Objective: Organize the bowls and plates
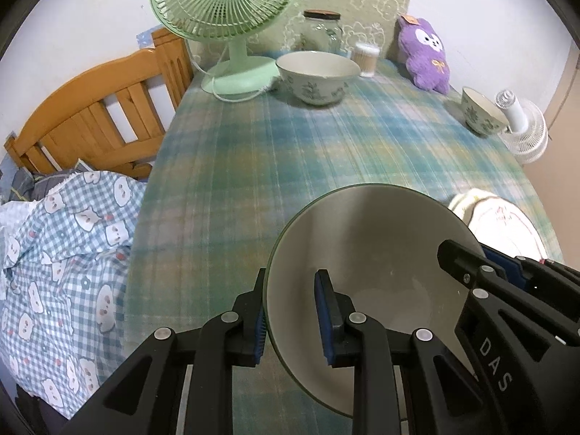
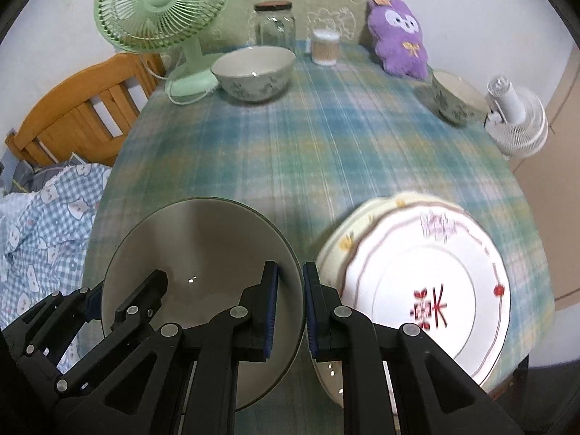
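A large plain grey bowl (image 1: 373,253) (image 2: 203,253) is near the table's front edge. My left gripper (image 1: 290,311) straddles its left rim, one finger outside and one inside, with a gap showing. My right gripper (image 2: 290,308) straddles its right rim the same way. Both also show in each other's views, the right gripper (image 1: 482,272) and the left gripper (image 2: 119,297). Two stacked patterned plates (image 2: 427,282) (image 1: 500,221) lie right of the bowl. A floral bowl (image 1: 318,76) (image 2: 253,72) sits at the back. A smaller floral bowl (image 1: 482,110) (image 2: 453,98) sits at the right edge.
On the plaid tablecloth (image 1: 272,166) (image 2: 308,145) stand a green fan (image 1: 228,29) (image 2: 163,25), a glass jar (image 1: 322,30) (image 2: 275,23), a cotton-swab tub (image 1: 366,59) (image 2: 325,46) and a purple plush (image 1: 426,54) (image 2: 400,36). A white fan (image 1: 522,127) and a bed (image 1: 72,217) flank the table.
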